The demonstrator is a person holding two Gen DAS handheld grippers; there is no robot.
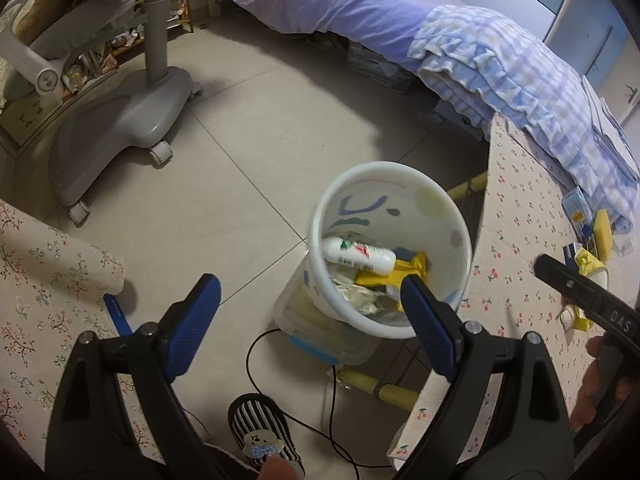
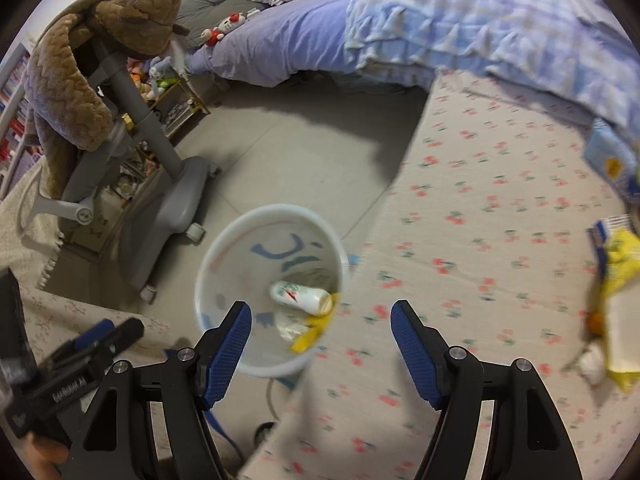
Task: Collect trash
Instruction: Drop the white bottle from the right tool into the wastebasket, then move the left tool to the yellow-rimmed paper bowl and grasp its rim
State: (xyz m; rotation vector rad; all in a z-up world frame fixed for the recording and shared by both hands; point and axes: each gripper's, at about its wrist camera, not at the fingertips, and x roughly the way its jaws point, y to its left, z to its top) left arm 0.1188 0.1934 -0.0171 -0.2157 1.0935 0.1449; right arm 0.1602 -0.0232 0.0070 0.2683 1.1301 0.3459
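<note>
A white trash bucket stands on the floor beside the cherry-print table. It holds a white bottle, a yellow wrapper and crumpled paper. My left gripper is open and empty above the floor, next to the bucket. My right gripper is open and empty, over the bucket and the table edge. Yellow wrappers and other scraps lie at the table's right side. The right gripper also shows in the left wrist view.
A grey wheeled chair base stands on the tiled floor at the left. A bed with purple sheet and checked quilt runs along the back. A black cable and a striped slipper lie below the bucket. A clear box sits under it.
</note>
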